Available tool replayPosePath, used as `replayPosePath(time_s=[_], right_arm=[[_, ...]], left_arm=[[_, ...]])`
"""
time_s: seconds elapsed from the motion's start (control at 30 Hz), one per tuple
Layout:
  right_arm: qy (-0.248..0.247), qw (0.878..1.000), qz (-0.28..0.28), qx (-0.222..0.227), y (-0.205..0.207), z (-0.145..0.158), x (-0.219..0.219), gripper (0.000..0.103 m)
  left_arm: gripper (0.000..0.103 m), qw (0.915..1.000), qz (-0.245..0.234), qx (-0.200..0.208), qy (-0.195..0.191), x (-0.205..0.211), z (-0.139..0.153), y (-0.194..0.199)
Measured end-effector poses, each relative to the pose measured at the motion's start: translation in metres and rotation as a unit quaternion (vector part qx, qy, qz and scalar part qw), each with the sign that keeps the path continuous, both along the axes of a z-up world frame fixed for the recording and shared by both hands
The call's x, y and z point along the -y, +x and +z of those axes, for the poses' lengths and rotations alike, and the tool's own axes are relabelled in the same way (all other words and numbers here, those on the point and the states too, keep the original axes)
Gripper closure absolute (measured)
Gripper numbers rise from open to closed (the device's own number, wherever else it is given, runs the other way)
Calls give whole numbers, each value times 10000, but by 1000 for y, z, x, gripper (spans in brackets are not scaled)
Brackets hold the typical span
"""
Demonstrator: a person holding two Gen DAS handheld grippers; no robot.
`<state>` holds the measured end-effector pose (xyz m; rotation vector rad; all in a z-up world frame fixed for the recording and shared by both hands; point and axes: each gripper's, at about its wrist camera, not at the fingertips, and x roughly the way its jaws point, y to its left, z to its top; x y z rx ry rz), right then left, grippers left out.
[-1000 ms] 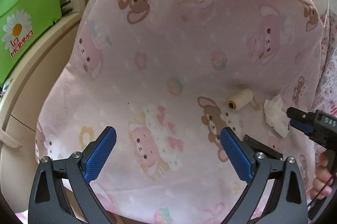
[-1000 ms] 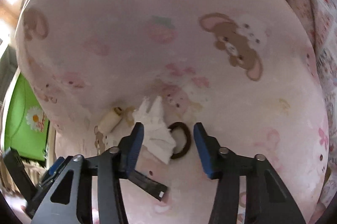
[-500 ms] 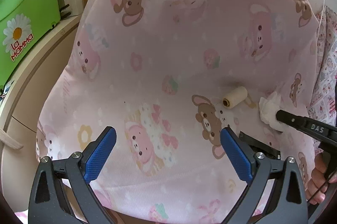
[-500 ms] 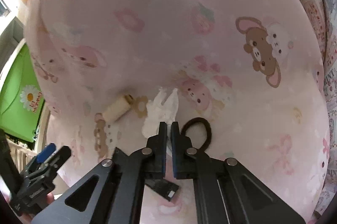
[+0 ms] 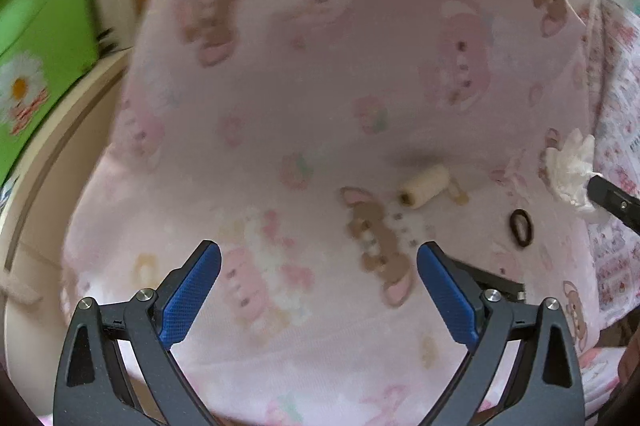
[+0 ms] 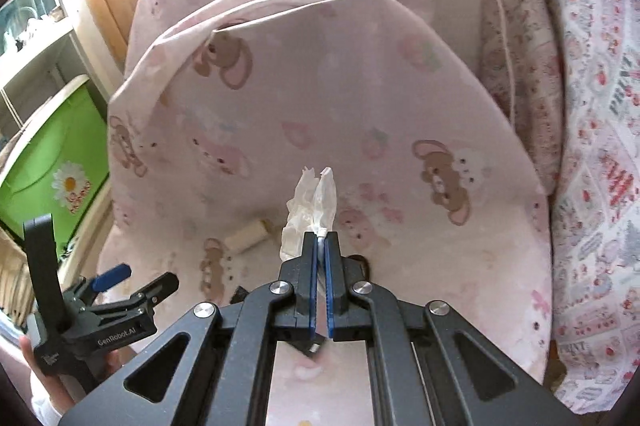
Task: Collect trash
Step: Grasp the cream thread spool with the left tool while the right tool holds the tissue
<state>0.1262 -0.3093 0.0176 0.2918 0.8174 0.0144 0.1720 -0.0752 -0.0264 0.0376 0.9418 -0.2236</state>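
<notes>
My right gripper [image 6: 320, 240] is shut on a crumpled white tissue [image 6: 310, 209] and holds it lifted off the pink cartoon-print cloth [image 6: 400, 153]. The tissue also shows in the left wrist view [image 5: 570, 169] at the far right, with the right gripper's tip [image 5: 612, 199] on it. A small cream thread spool [image 5: 424, 185] lies on the cloth; it also shows in the right wrist view [image 6: 248, 236]. A brown hair tie [image 5: 521, 228] lies right of the spool. My left gripper [image 5: 318, 290] is open and empty, low over the cloth's near part.
A green bin with a daisy print [image 5: 36, 65] stands at the left on a cream shelf [image 5: 60, 161]; the bin also shows in the right wrist view [image 6: 56, 169]. A red-patterned quilt [image 6: 580, 105] lies to the right of the pink cloth. A black flat object [image 5: 492, 280] lies by the left gripper's right finger.
My right gripper closed on the tissue and lifted it off the cloth, uncovering the hair tie. The left gripper stayed open and shifted slightly.
</notes>
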Motion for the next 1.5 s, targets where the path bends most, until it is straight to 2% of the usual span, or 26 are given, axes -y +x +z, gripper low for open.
replayPosePath(time_s=[0.03, 0.1, 0.23, 0.4, 0.5, 0.7, 0.77, 0.87, 0.93, 0.97, 1.1, 1.4, 1.47, 1.5], right_arm=[[-59, 10000, -16, -15, -2, 0, 6, 99], [-192, 9998, -45, -46, -4, -3, 11, 99], [-343, 9993, -63, -116, -5, -7, 13, 99], [-577, 9982, 9, -137, -4, -10, 13, 99], [-435, 9989, -13, -191, -5, -11, 17, 99], [-347, 9991, 20, -241, 0, -13, 16, 99], [-467, 9985, 53, -269, 2, -14, 13, 99], [-485, 9983, 68, -318, 4, -17, 13, 99], [-471, 9983, 84, -325, 3, -17, 13, 99], [-497, 9982, 91, -316, 3, -17, 13, 99], [-559, 9980, 101, -293, 0, -16, 12, 99], [-586, 9976, 23, -359, 0, -18, 16, 99], [-566, 9977, 10, -367, 0, -18, 17, 99], [-558, 9978, 9, -366, 0, -18, 16, 99]], left_arm=[[17, 9997, -154, -81, -140, 4, -2, 5], [26, 9996, -230, -25, -133, 12, -2, 9], [26, 9990, -419, 133, 93, 34, -2, 12], [25, 9987, -496, 31, -78, 50, -9, 23], [24, 9990, -436, -64, -8, 54, -20, 34], [27, 9984, -381, -210, -358, 55, -32, 49], [33, 9979, -313, -269, -502, 54, -33, 53], [55, 9972, -335, -244, -615, 53, -28, 54], [75, 9975, -409, -193, -535, 57, -25, 53], [78, 9978, -447, -171, -460, 59, -24, 52], [84, 9980, -501, -61, -374, 64, -16, 42], [86, 9980, -611, -18, -181, 47, 4, 10], [103, 9983, -568, 108, -49, 43, 11, 1], [103, 9981, -587, 169, 26, 41, 16, -3]])
